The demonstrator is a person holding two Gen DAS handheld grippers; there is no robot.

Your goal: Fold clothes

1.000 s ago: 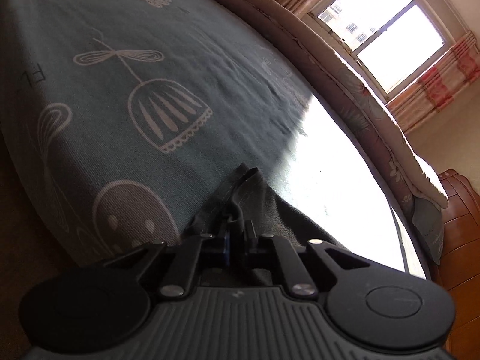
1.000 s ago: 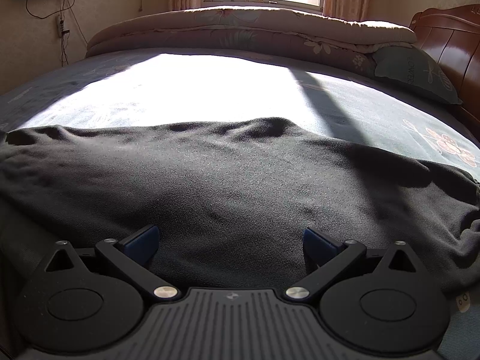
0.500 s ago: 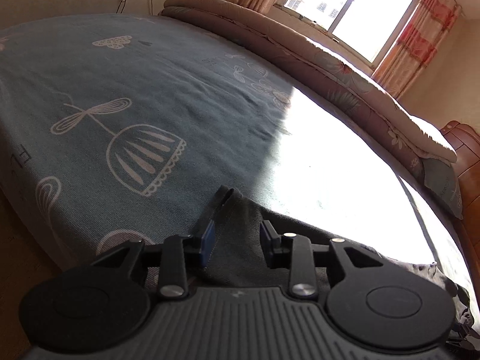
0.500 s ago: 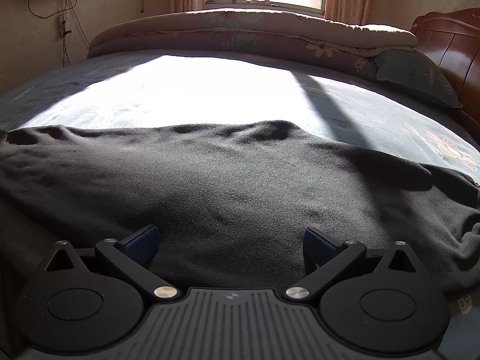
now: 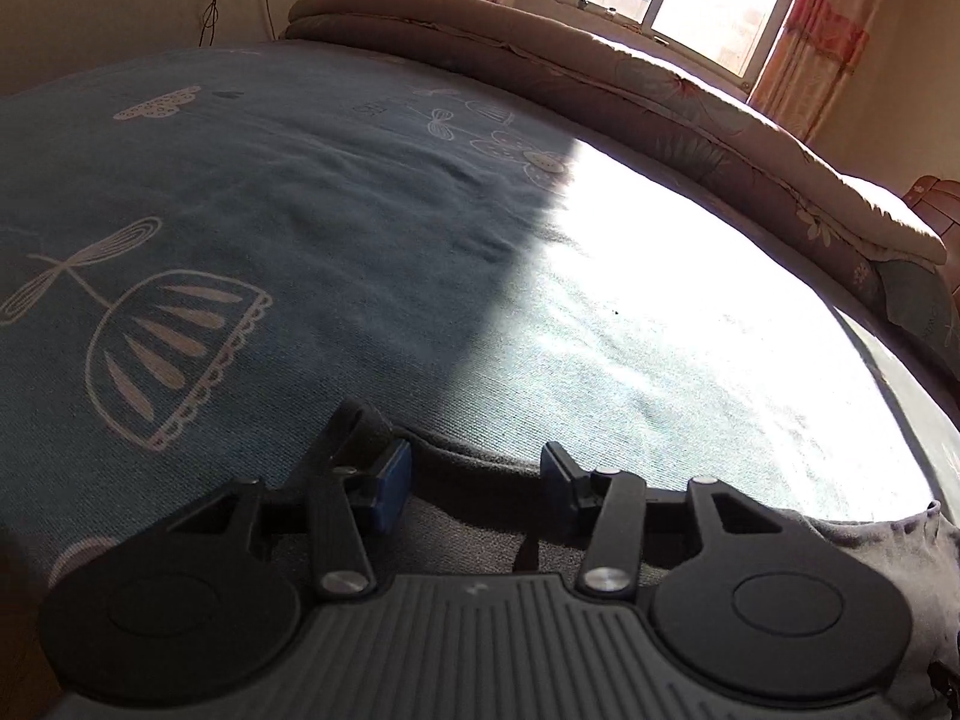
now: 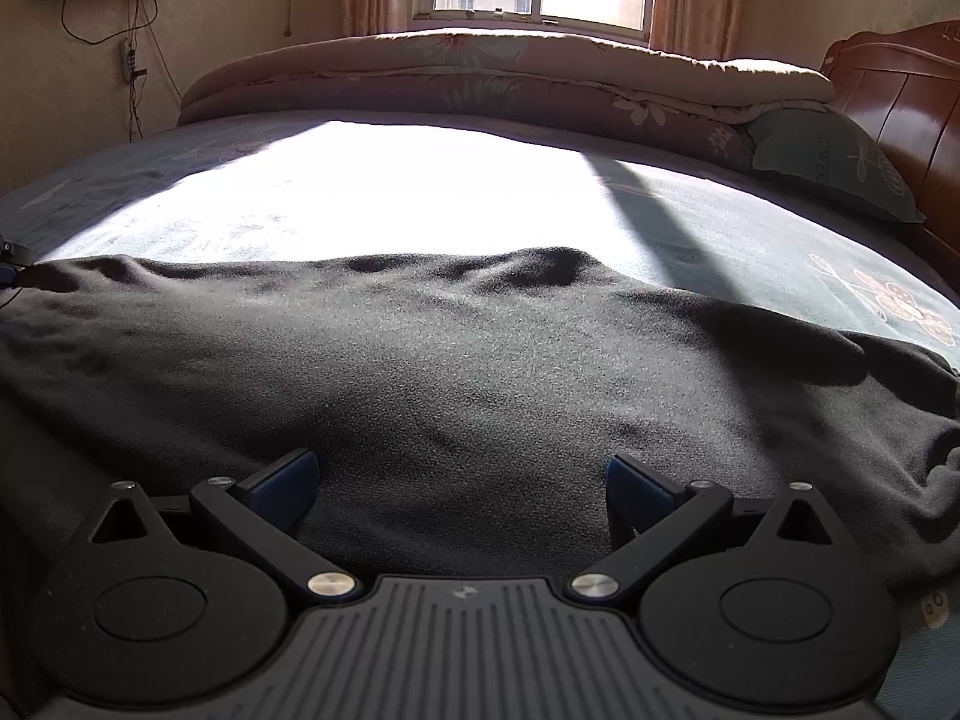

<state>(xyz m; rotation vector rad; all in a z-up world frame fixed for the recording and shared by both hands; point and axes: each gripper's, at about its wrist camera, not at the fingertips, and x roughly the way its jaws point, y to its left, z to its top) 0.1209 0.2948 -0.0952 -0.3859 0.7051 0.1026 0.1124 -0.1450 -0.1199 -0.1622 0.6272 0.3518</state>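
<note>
A dark grey garment [image 6: 468,360] lies spread flat across the near part of the bed. My right gripper [image 6: 462,483] hovers open over its near edge, with nothing between the blue pads. In the left wrist view the same garment [image 5: 474,516] shows as a dark strip, with a corner [image 5: 360,420] poking out beyond the left finger. My left gripper [image 5: 477,477] stands open over that corner, its jaws apart and the cloth lying loose beneath them.
A teal bedsheet [image 5: 270,228] with white drawings covers the bed; a sunlit patch [image 6: 390,192] crosses its middle. A rolled quilt [image 6: 510,78] lies along the far side under the window, a pillow [image 6: 834,162] and wooden headboard [image 6: 906,102] at right.
My left gripper, shut on the garment's corner a second ago, has opened and let the cloth drop onto the bed. Its view has swung level. The right gripper has stayed still and open.
</note>
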